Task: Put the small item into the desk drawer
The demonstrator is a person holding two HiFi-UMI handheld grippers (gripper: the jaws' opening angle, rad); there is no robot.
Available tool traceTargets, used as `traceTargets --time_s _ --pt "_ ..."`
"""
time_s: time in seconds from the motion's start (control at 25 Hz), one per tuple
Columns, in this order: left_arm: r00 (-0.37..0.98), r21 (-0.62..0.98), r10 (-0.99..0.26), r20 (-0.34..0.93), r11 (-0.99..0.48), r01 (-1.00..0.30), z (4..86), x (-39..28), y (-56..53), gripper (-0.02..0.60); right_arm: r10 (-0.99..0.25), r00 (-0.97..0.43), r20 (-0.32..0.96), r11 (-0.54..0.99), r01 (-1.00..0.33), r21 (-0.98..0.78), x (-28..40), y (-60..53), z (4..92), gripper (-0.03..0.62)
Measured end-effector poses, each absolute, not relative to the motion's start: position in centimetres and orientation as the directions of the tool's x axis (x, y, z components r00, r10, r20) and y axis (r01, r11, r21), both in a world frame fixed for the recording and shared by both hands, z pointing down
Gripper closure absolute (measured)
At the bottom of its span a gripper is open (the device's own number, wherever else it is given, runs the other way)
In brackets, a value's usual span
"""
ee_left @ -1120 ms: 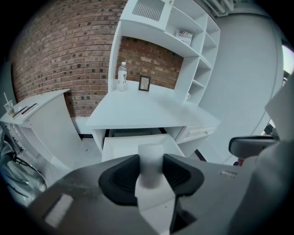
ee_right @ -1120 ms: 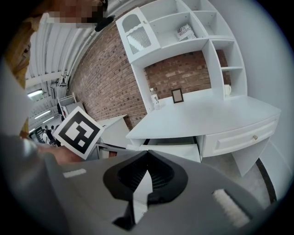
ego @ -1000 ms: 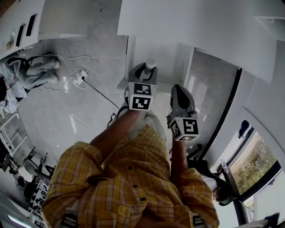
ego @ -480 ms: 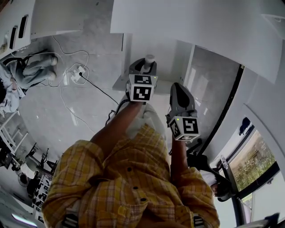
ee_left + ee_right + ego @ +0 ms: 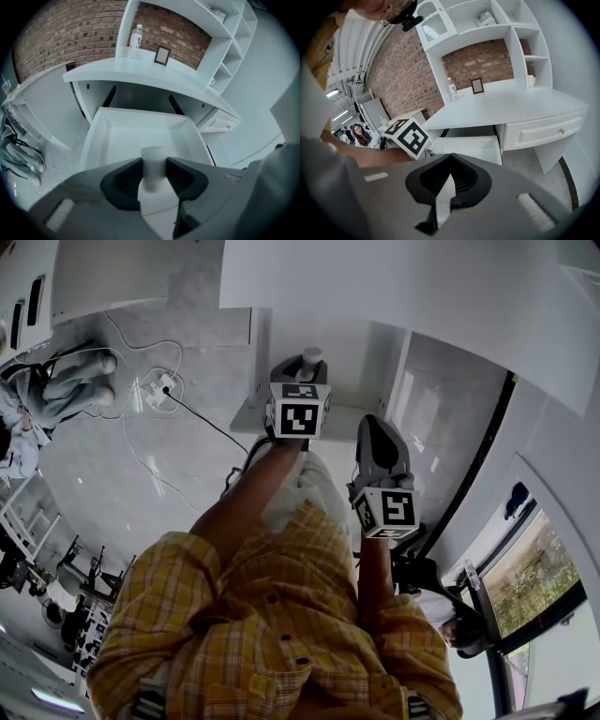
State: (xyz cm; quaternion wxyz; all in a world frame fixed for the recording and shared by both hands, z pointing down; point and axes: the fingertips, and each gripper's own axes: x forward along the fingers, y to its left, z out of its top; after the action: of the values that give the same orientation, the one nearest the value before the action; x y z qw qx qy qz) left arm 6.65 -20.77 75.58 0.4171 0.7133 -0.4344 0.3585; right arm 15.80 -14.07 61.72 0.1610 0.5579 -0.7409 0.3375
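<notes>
— Starting with the left hand-held gripper [image 5: 153, 161]: holding anything?

— Clamping a small white item [image 5: 153, 180], pads pressing on both its sides, carrying it upright.

— Hanging where?

— Hovering over the open drawer [image 5: 131, 136], pointing steeply down at its bare white bottom. Not yet setting the item inside.

— Turning to the right hand-held gripper [image 5: 450, 157]?

— Hanging just beside the left one, a little nearer the body in the head view. Closing tip against tip, gripping nothing. Facing the same drawer from its right side.

— Moving outward from there?

— Finding the drawer pulled out from under a white desk [image 5: 140, 70]. Seeing a clear bottle [image 5: 136, 40] and a small picture frame [image 5: 162, 55] standing near each other at the back of the desk, in front of a brick wall [image 5: 70, 33].

— Spotting anything on the floor?

— Noticing a power strip [image 5: 161, 390] and white cables [image 5: 141, 456] lying well left of the drawer.
</notes>
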Motion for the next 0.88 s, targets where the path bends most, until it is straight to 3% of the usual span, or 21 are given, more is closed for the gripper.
traceTargets --time_s 0.88 --pt "0.331 0.294 -0.181 0.926 -0.204 -0.934 83.1 7.5 -20.6 0.411 -0.681 -0.298 0.669 0.153 -0.951 -0.268 15.7 -13.7 62.9 0.594"
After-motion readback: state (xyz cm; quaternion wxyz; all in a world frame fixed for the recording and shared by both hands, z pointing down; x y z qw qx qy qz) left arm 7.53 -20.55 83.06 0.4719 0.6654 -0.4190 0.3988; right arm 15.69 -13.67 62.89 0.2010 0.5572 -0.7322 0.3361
